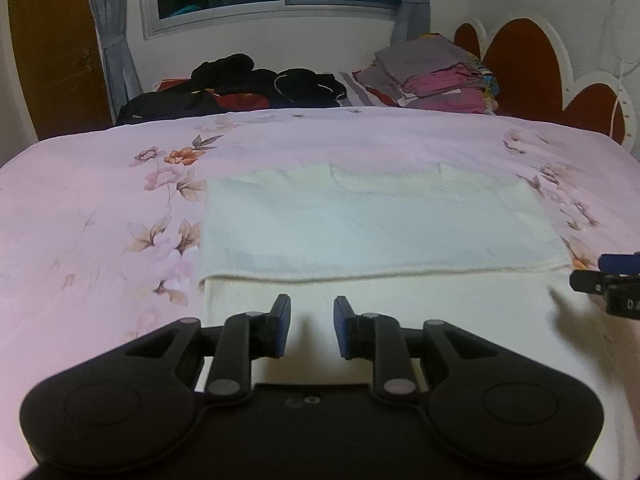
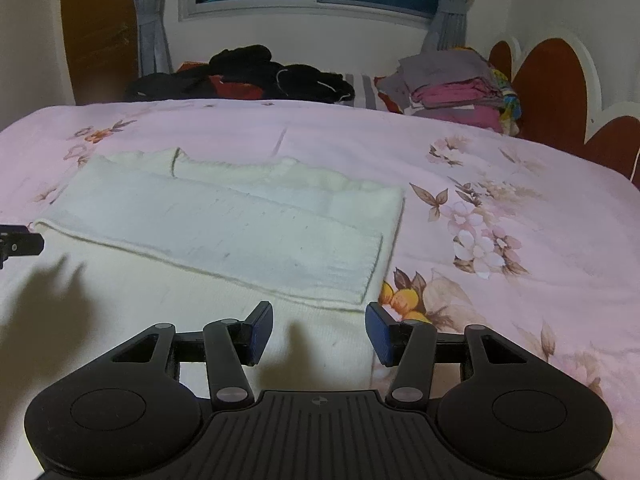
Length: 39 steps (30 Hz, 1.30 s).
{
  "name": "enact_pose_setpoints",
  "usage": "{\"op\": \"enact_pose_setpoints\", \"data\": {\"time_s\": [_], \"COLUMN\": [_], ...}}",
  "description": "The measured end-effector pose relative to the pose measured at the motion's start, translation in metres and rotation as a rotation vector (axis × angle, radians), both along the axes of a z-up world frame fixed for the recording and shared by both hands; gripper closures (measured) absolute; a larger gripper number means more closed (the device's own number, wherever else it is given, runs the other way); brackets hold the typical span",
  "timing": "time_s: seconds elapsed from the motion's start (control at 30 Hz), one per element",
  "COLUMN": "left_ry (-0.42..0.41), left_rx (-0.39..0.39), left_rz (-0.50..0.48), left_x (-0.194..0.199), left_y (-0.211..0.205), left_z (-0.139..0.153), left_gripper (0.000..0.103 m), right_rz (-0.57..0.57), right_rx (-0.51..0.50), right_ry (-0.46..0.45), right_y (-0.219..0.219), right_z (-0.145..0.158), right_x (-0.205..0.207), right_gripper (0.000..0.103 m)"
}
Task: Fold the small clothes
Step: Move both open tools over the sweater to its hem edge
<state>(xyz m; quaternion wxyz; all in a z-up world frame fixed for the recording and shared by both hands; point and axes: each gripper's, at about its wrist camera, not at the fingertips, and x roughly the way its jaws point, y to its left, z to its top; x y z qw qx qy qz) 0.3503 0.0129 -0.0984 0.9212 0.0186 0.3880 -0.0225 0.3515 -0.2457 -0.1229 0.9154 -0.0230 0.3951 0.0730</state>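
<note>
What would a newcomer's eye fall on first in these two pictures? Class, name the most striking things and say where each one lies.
First, the white garment lying partly folded in the middle of the pink flowered bedsheet. Just in front of it hover the left gripper and right gripper, both open and holding nothing. Further back, a dark heap of clothes lies beside a neat folded stack below the window.

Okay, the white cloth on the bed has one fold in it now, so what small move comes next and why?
Probably lower both grippers onto the near edge of the white cloth. The left gripper and right gripper are open with nothing between them, and an unfolded strip lies nearest them.
</note>
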Motion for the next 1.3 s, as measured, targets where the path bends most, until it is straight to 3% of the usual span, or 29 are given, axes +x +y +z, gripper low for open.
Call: {"op": "enact_pose_setpoints", "data": {"time_s": [0.6, 0.8, 0.83, 0.87, 0.9, 1.3], "left_ry": [0.035, 0.025, 0.02, 0.019, 0.019, 0.043], "left_rx": [-0.038, -0.03, -0.032, -0.033, -0.036, -0.047], "left_rz": [-0.049, -0.053, -0.05, -0.049, -0.048, -0.046], "left_x": [-0.111, -0.152, -0.158, -0.163, -0.168, -0.207], "left_y": [0.037, 0.047, 0.049, 0.051, 0.053, 0.069], "left_z": [0.0, 0.003, 0.004, 0.004, 0.005, -0.002], "left_gripper": [0.064, 0.043, 0.042, 0.042, 0.042, 0.042], "right_rz": [-0.023, -0.029, -0.034, -0.039, -0.043, -0.142], "right_rx": [-0.028, -0.038, -0.042, -0.049, -0.057, -0.055], "right_ry": [-0.006, 0.004, 0.004, 0.001, -0.004, 0.033], "right_y": [0.04, 0.052, 0.052, 0.053, 0.053, 0.028], "right_z": [0.019, 0.017, 0.017, 0.017, 0.017, 0.008], "right_x": [-0.125, -0.175, -0.183, -0.191, -0.198, -0.257], "right_gripper": [0.052, 0.05, 0.042, 0.031, 0.029, 0.029]}}
